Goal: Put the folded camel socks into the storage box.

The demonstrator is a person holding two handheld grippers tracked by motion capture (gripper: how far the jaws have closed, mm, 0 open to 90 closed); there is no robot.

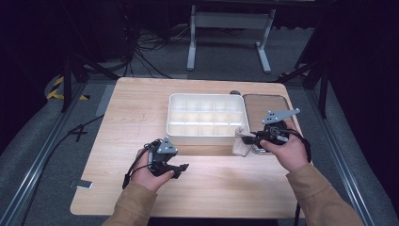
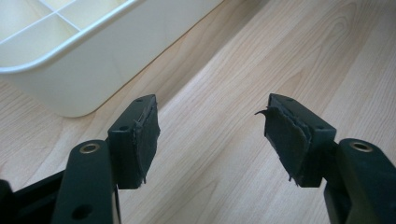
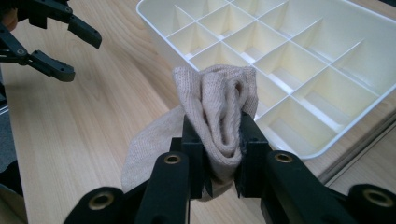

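while right tongs pinch beige sock, perhaps raised, left tongs gape empty

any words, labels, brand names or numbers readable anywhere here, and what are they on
None can be read.
The white divided tray is plain, with no label or mark.
The beige sock pinched in the right tongs bears no tag or print.
The open left tongs show only bare black pads.
The wooden table carries no sign.
A small grey tag at its near left edge is too small to read.

Beige knitted sock, cream divided tray, pale wood-grain table
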